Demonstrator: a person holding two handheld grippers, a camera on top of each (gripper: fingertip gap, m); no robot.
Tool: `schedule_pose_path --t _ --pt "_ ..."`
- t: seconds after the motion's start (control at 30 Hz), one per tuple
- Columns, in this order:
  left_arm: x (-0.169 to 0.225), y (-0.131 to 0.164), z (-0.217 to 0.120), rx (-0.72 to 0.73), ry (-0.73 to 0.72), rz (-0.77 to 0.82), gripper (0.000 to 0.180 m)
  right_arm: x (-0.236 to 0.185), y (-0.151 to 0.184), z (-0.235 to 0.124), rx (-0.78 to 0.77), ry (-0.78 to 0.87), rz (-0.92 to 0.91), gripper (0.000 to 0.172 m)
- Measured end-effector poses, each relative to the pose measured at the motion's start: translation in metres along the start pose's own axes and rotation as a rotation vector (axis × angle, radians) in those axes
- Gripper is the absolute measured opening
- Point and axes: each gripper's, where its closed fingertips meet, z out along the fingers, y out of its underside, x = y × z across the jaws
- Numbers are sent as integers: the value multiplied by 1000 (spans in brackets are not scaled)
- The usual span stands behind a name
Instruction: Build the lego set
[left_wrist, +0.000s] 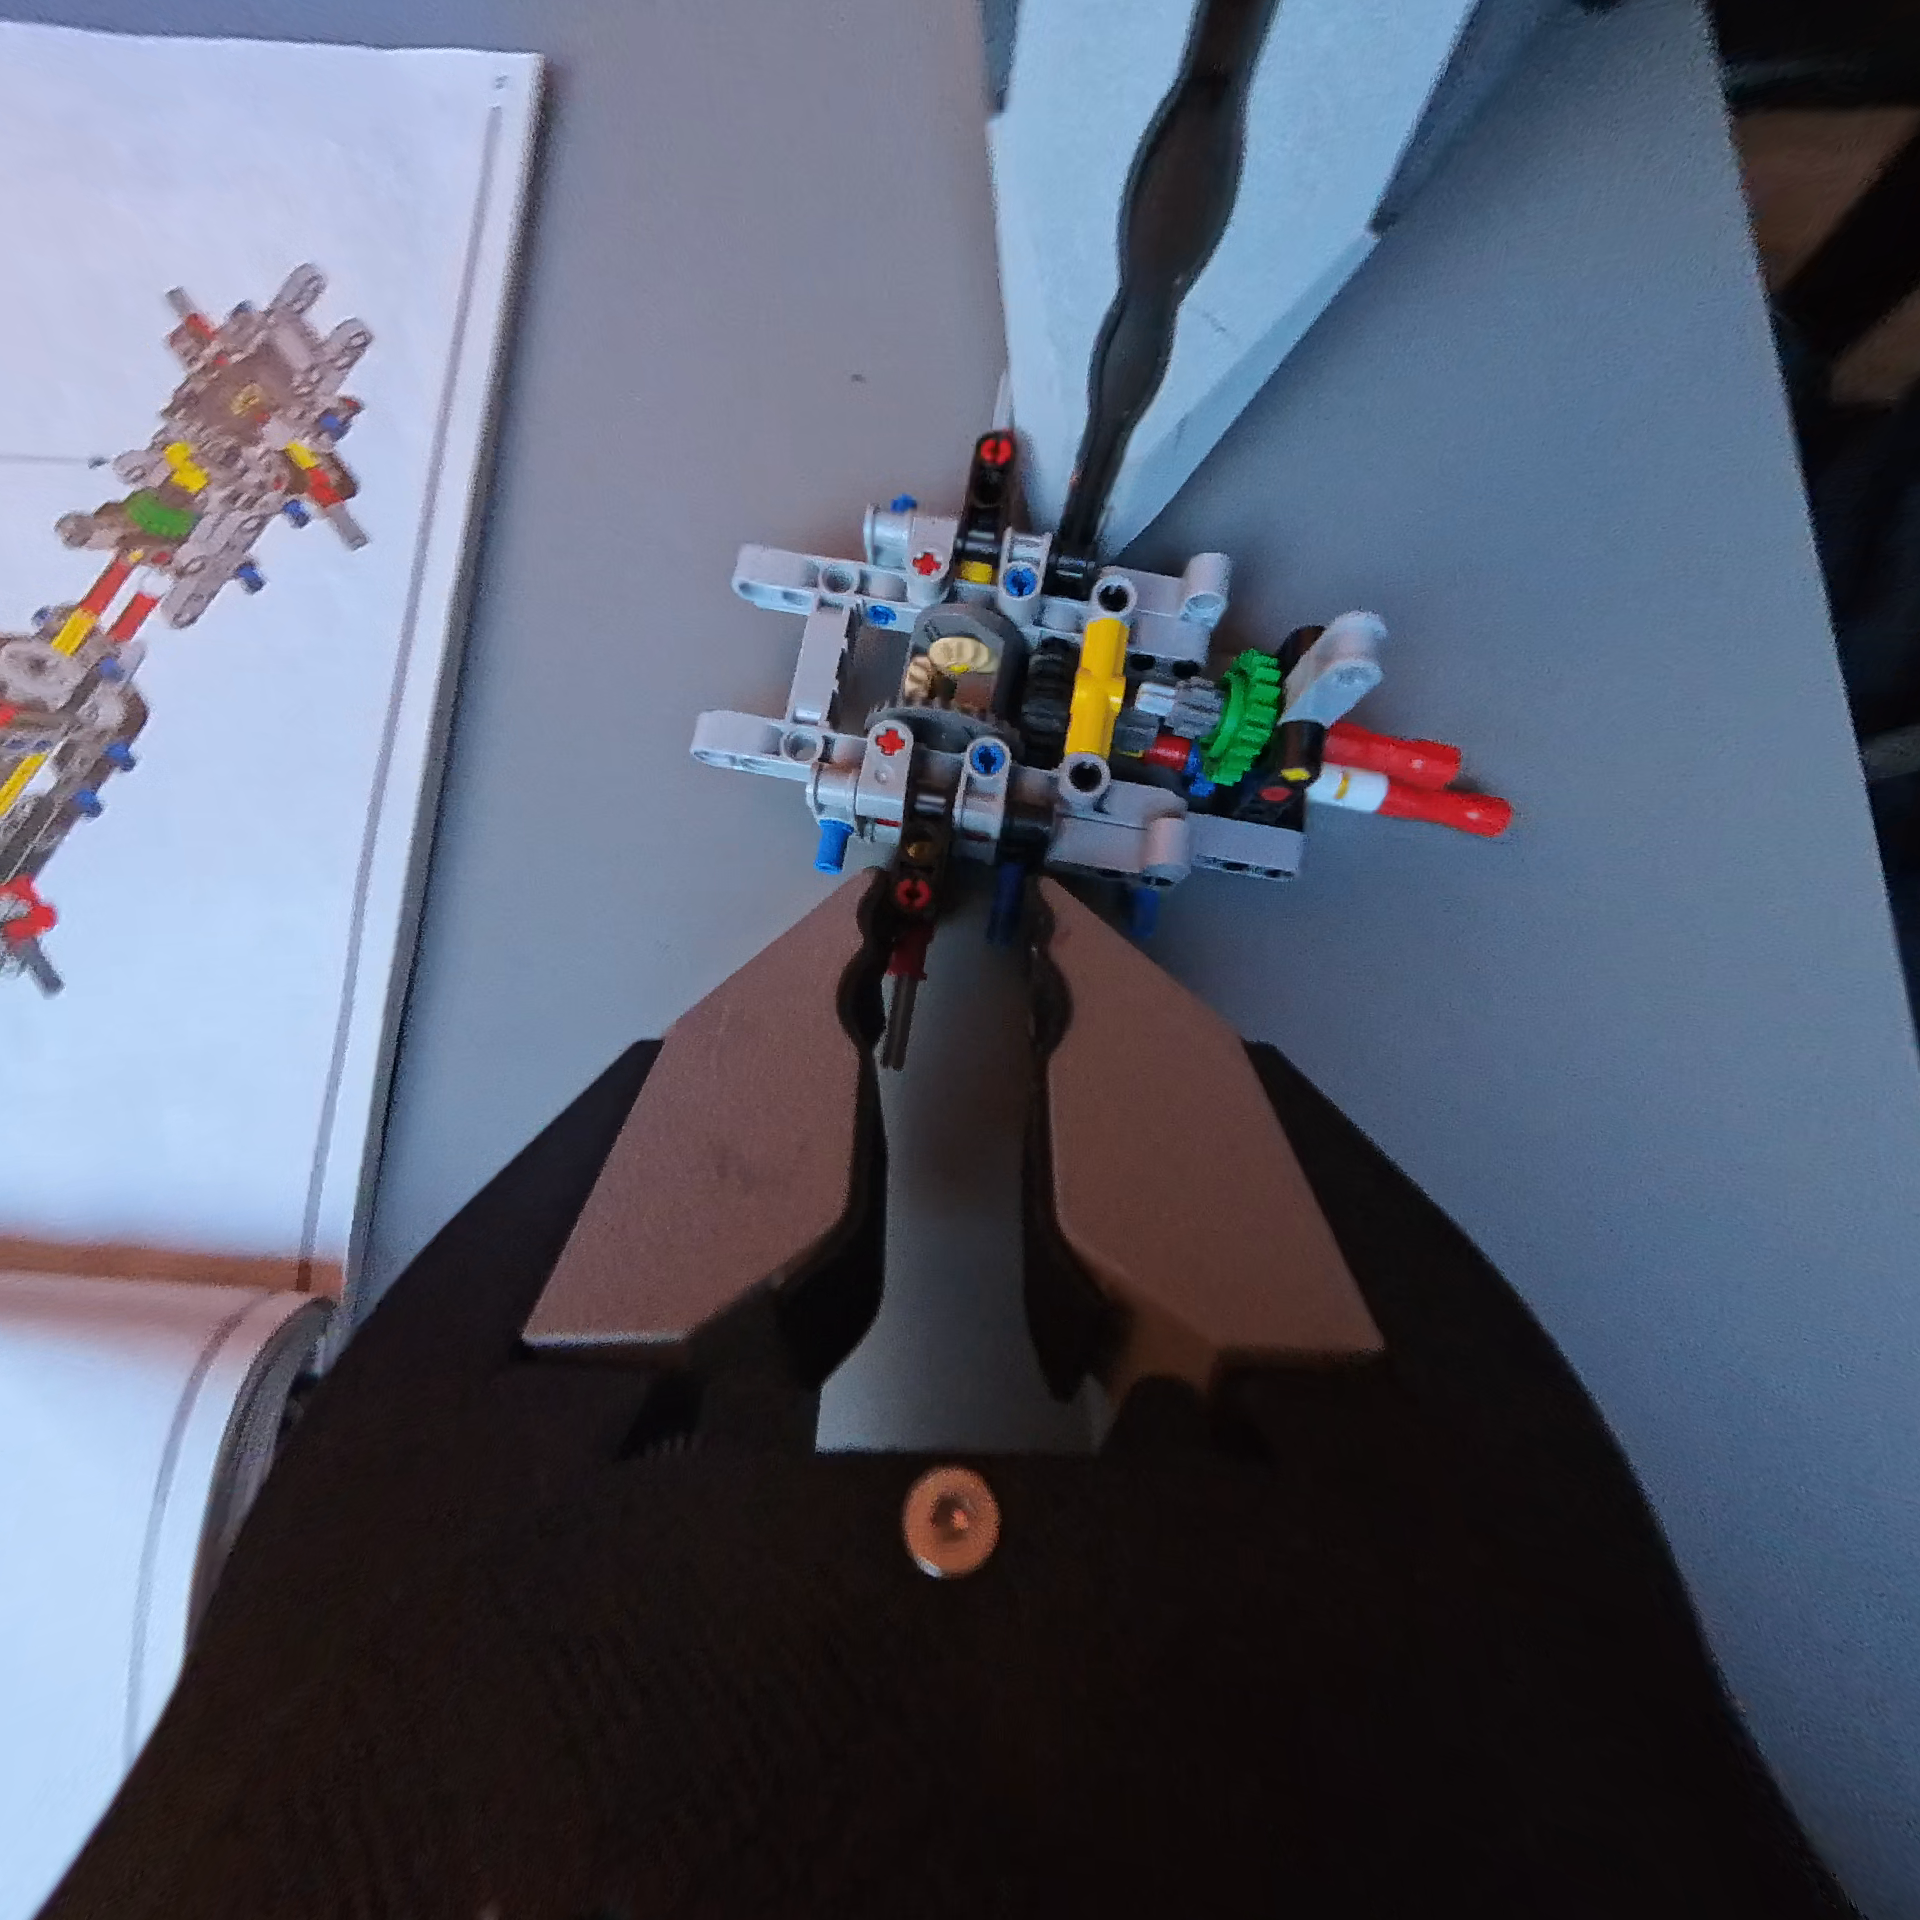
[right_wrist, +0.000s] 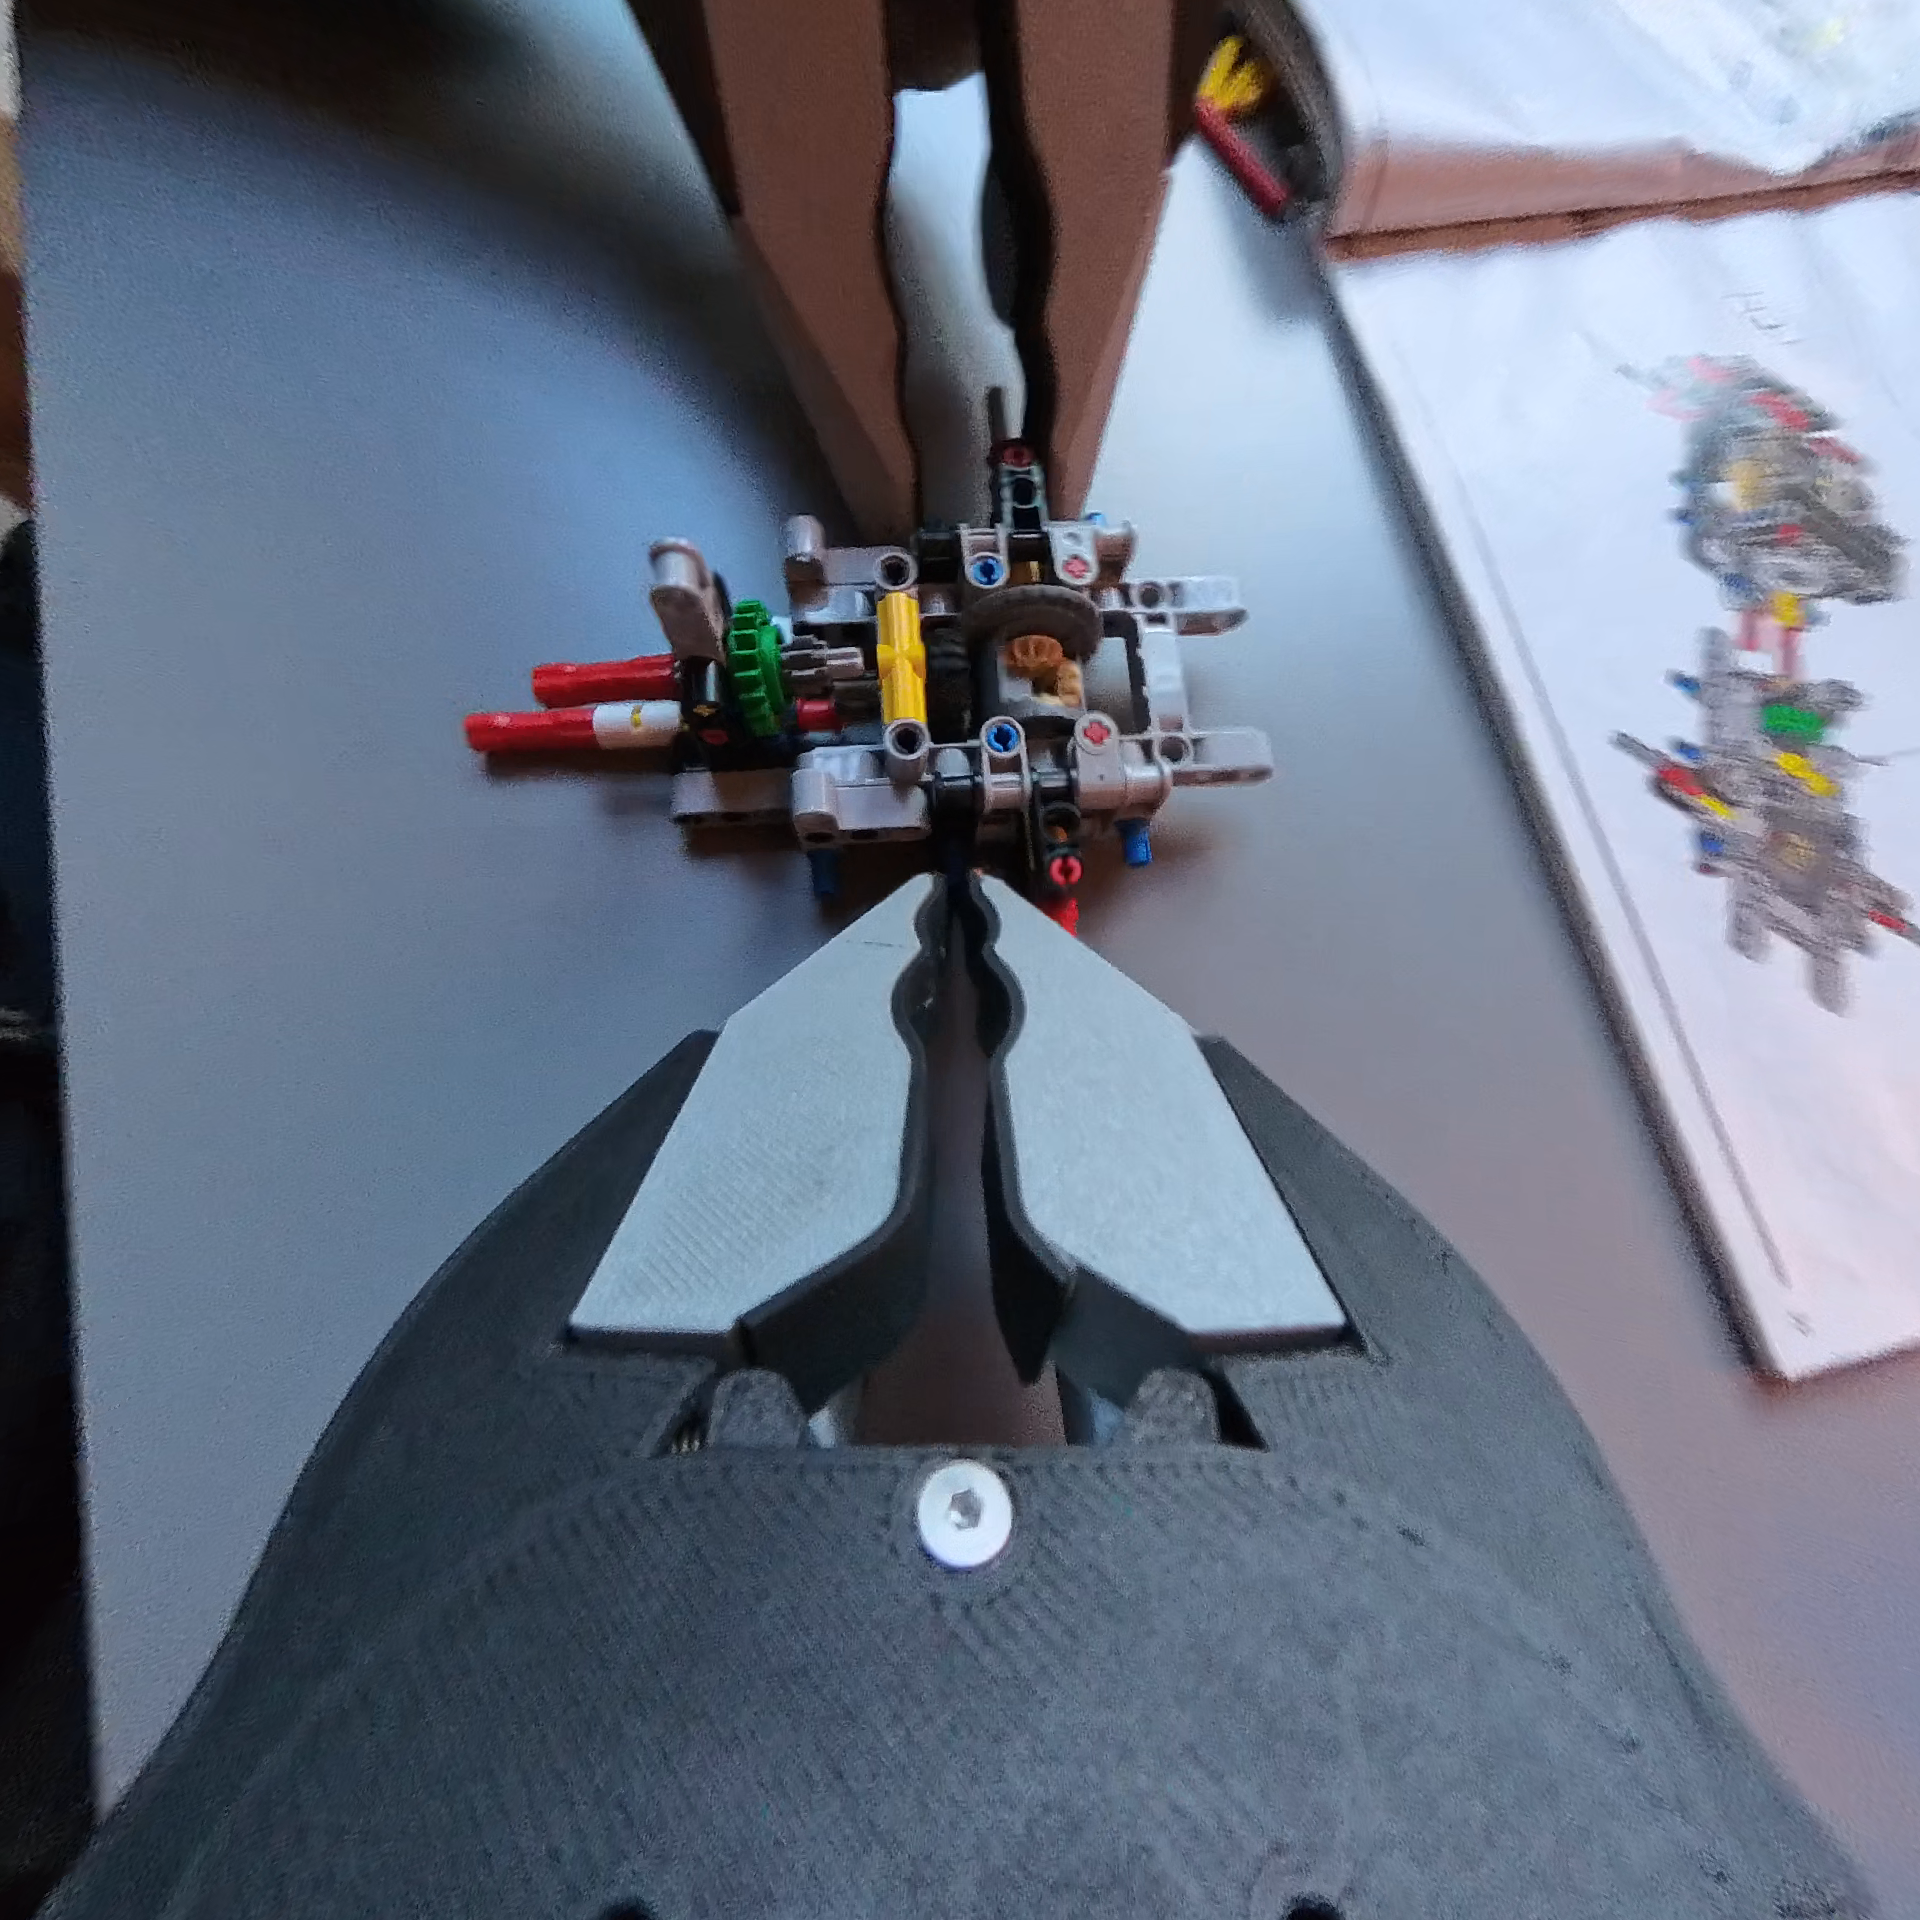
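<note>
The toy gear frame (left_wrist: 997, 707) sits mid-frame, largely built (open booklet (left_wrist: 208, 623) at left). The left gripper (left_wrist: 961, 914) stands apart around its black link and axle; the right gripper (right_wrist: 961, 894) pinches together on a dark pin.

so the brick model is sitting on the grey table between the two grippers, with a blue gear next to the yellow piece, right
Not quite: the gear is green, not blue. The left wrist view shows it clearly, beside the yellow piece and near the red rods. The rest holds: the brick model sits on the grey table between the left gripper and the right gripper.
</note>
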Motion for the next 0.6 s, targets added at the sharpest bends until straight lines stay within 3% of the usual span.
schedule_pose_path --t 0.07,0.17,0.27,0.3,0.4,0.53,0.6 --pt "-10 0 -1 -14 -96 -80 20 16 -1 -14 70 100 19 1" --pt "-5 0 -2 5 -161 -244 22 28 -2 -41 175 181 105 17" --pt "21 -6 -9 54 -94 -361 56 15 1 -51 183 191 140 24" --pt "31 -9 -15 77 -60 -382 57 6 1 -52 180 182 130 24" --pt "65 -20 -27 162 72 -390 40 -24 -2 -51 166 189 69 24" --pt "136 -63 -22 256 407 -374 31 -10 16 -65 53 416 -37 20" --pt "132 -68 -36 232 356 -266 10 -12 18 -77 82 401 24 22"
